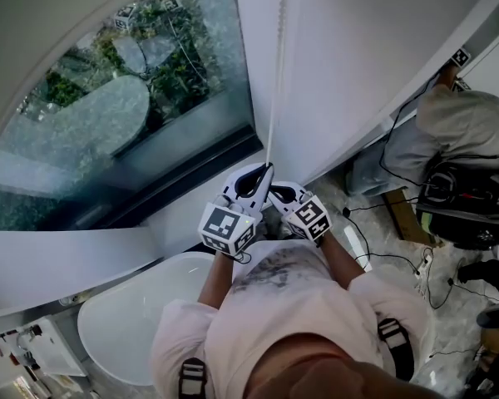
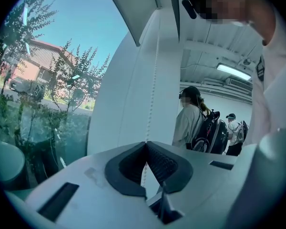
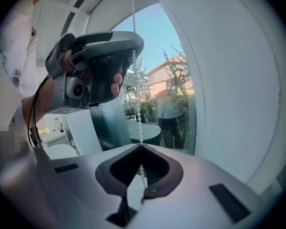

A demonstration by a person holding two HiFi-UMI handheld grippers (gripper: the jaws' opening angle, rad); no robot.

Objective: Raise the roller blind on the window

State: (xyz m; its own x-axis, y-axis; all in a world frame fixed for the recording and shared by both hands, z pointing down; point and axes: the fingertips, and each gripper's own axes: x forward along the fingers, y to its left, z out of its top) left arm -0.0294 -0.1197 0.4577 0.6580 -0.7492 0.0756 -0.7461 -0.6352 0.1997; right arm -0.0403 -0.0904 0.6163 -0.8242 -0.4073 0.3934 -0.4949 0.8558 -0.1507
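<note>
Bead chain (image 3: 133,66): hung vertically — pinched by both grippers.
Left gripper (image 2: 145,143): clamped higher.
Right gripper (image 3: 141,146): clamped just below.

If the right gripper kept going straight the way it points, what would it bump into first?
The right gripper grips the bead chain; beyond it, probably the window glass, though depth is unclear.

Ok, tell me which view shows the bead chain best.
The right gripper view: on the bead chain single beads stand out against the window. The left gripper view gives a faint dotted line, the head view a thin pale thread.
</note>
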